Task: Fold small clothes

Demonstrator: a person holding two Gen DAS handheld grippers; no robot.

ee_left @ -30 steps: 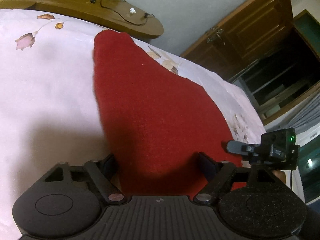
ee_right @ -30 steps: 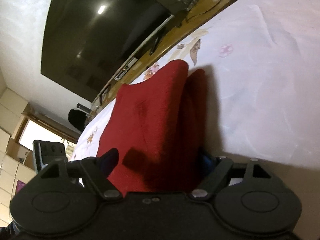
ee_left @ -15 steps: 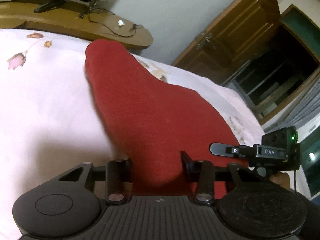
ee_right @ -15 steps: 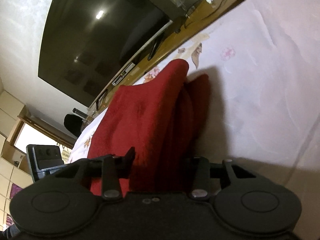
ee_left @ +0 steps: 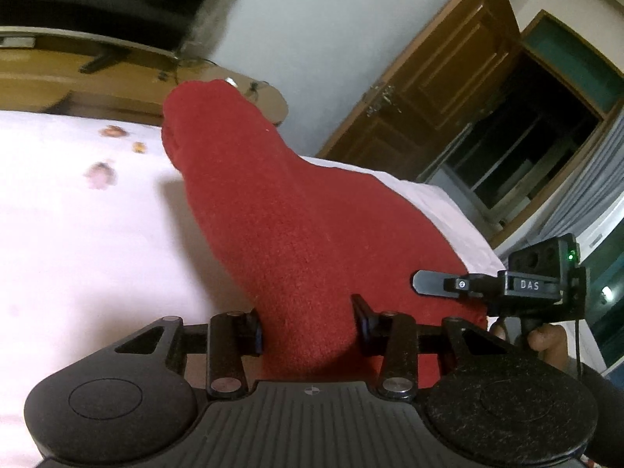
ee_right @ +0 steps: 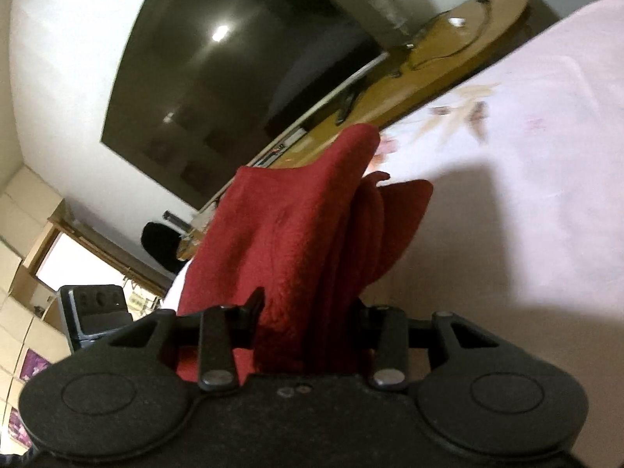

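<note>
Two sets of tongs are clamped on one red cloth (ee_left: pixel 296 234), one at each near corner, w/ the rest trailing out over the bed (ee_left: pixel 78 241).

Left wrist view: left tongs (ee_left: pixel 308 325) are pinched on a bunched near edge of the cloth; fabric fills the gap between the pads and presses against both. The cloth is a deep red, fuzzy, fleece-like knit, no print or trim visible. It is wide near the tongs, then narrows to a rounded end at the far side, approx. at the bed's far edge. Its left edge is lifted, casting a shadow on the sheet beside it. The bed sheet is pale pink/white w/ small blurred flower prints. Right tongs (ee_left: pixel 429 284) show at the right, on the cloth's other near corner, w/ a hand (ee_left: pixel 546 341) partly seen behind them. Beyond the bed: a wooden TV stand (ee_left: pixel 117 78) and a brown wooden door (ee_left: pixel 448 89).

Right wrist view: right tongs (ee_right: pixel 308 319) are clamped on a thick bundle of the cloth, gathered into several upright folds between the pads. From here the fabric rises as a raised sheet on the left, w/ a peak at the far end, and a smaller red flap hanging lower on the right toward the sheet. Its shadow falls on the bed to the right. Behind it: a large dark TV screen (ee_right: pixel 218 89) on the wall.
</note>
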